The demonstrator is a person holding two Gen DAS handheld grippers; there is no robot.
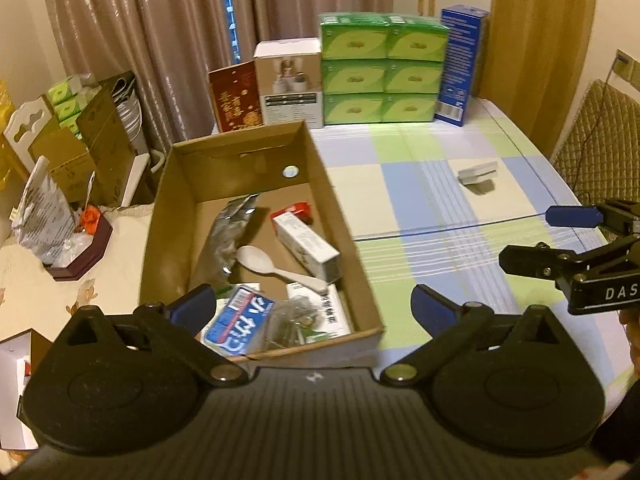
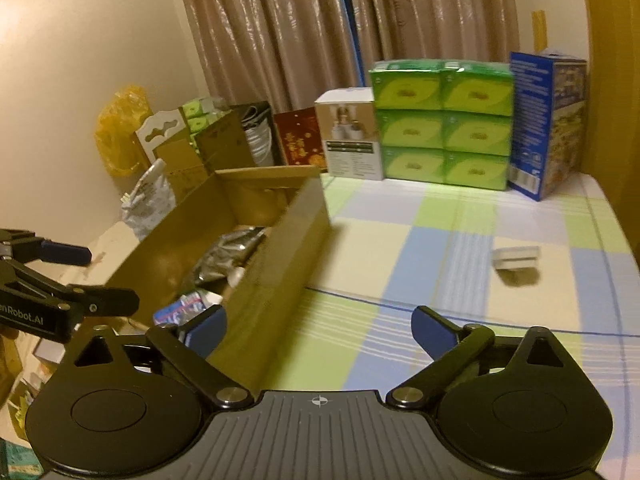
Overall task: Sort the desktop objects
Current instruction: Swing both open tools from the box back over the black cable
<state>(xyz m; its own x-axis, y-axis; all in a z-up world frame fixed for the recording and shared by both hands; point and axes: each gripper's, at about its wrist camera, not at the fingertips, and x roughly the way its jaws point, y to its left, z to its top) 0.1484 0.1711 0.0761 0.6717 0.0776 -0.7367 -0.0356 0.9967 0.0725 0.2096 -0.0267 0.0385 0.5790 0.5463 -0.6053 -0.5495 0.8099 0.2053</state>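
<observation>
Jaws on both the left gripper [image 1: 312,308] and right gripper [image 2: 320,330] are spread wide and grasp nothing. One small grey-white block [image 2: 515,258] lies alone on the checked surface [image 2: 440,216], well apart from the cardboard box [image 1: 344,236], which already holds a white spoon [image 1: 276,268], a silver pouch [image 1: 228,236] and small cartons. Reaching for the block, the right gripper risks nudging it away: it looks low and light, and the cloth may bunch.

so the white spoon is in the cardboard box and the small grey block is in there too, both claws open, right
Not quite. The small grey block is not in the cardboard box; the left wrist view shows it lying alone on the checked cloth, to the box's right. The white spoon is in the box, and the left claw and right claw are open.
</observation>
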